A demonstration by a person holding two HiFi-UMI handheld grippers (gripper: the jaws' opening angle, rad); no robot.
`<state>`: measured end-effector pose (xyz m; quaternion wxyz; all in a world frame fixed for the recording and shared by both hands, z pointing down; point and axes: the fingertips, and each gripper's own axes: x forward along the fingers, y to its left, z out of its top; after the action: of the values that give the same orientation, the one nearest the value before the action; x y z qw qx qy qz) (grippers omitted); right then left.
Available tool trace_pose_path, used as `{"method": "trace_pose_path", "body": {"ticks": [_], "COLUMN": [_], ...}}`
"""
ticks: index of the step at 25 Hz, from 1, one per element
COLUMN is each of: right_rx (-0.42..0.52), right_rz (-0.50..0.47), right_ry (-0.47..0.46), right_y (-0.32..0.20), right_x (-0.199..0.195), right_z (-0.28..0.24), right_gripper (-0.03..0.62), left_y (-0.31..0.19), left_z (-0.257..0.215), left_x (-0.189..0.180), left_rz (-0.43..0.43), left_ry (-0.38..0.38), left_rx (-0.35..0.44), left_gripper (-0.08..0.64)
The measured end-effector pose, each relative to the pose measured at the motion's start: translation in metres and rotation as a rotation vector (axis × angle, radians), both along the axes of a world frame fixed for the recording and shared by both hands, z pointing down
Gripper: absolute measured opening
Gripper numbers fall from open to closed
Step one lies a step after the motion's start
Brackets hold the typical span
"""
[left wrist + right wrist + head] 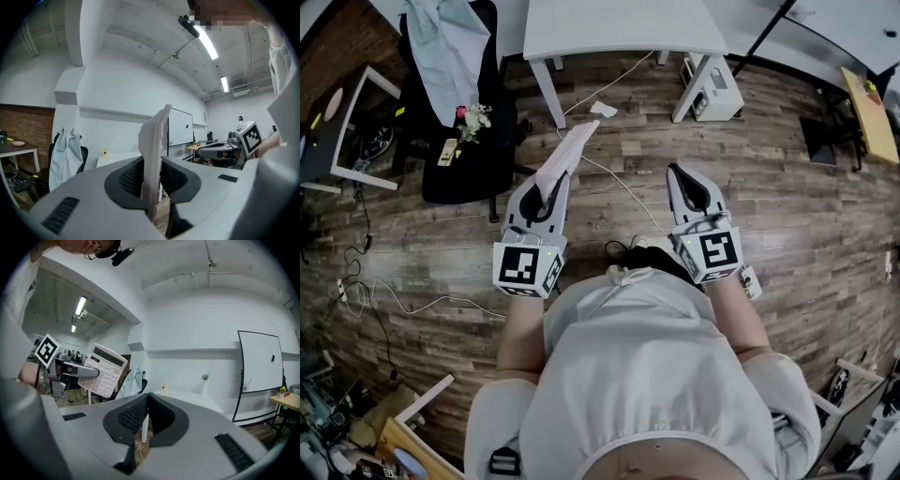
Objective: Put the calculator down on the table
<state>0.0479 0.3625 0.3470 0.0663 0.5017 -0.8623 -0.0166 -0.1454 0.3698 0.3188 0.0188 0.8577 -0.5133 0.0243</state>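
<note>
Plainly, the left gripper (553, 187) is clamped on the calculator (568, 152): in the left gripper view its two jaws press on either flat side of the pale casing (153, 154), which is seen edge-on there. The right gripper (682, 178) is held beside it, apart from the calculator, with its jaws drawn together and nothing between them (146, 401). Each gripper carries a cube of black-and-white square markers; these are patterns only, with no lettering. No brand or label can be read on the calculator; in the right gripper view (107, 369) the display strip and rows of keys show, but the print on them is too small to make out. That key face is turned toward the right gripper, and the display end is uppermost. Its long axis rises up and forward out of the left jaws, leaning a little to the person's right in the head view. It hangs in the air over the wooden floor (787, 187), well apart from the white table (619, 28) ahead. To the left stands a black office chair (459, 173) with a light cloth (441, 37) draped on it.
</note>
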Motion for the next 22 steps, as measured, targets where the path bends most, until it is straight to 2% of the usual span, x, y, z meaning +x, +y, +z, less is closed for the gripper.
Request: {"method": "trace_pose_path", "body": {"ticks": [5, 12, 16, 22], "right_rx": [-0.026, -0.047, -0.052, -0.046], "right_rz": [-0.004, -0.045, -0.084, -0.133], "right_ry": [-0.002, -0.006, -0.011, 0.011], "right_y": [-0.023, -0.086, -0.137, -0.236], "right_x": [-0.002, -0.003, 0.003, 0.026], "right_z": [0.007, 0.020, 0.025, 0.020], "right_gripper": [0.005, 0.005, 0.006, 0.006], "left_y": [-0.016, -0.064, -0.109, -0.202], "left_z": [0.007, 0.013, 0.014, 0.009], "left_x": [-0.011, -0.018, -0.010, 0.018], "left_rz": [-0.024, -0.086, -0.121, -0.156], "left_ry": [0.011, 0.011, 0.004, 0.008], "left_rx": [-0.019, -0.024, -0.023, -0.028], "left_gripper": [0.087, 0.087, 0.087, 0.087]}}
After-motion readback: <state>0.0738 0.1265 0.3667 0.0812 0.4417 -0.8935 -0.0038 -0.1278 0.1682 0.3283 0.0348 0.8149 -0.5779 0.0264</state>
